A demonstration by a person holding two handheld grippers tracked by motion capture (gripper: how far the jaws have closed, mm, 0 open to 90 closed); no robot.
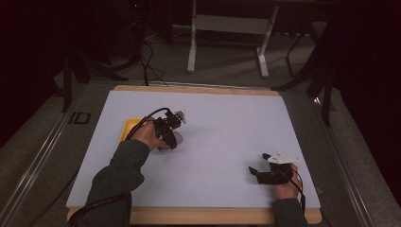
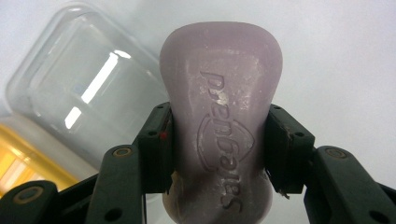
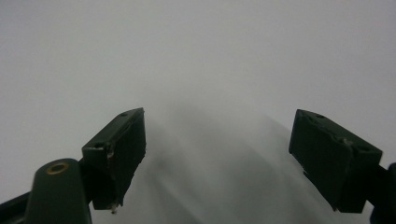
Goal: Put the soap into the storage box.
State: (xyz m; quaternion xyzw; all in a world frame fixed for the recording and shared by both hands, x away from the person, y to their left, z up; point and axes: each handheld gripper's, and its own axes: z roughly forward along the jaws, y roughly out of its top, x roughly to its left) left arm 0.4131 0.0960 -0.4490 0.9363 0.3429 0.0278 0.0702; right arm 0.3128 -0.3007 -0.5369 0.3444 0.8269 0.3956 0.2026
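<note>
Left tongs (image 2: 218,154) clamped on a lilac soap bar (image 2: 222,116) above the clear lid (image 2: 84,93); right tongs (image 3: 217,158) apart, empty, over the table (image 3: 196,56).

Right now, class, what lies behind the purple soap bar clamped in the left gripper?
Behind the soap bar lie a clear plastic lid and a yellow tray edge on the white table. The bar hides whatever sits directly beneath it.
</note>
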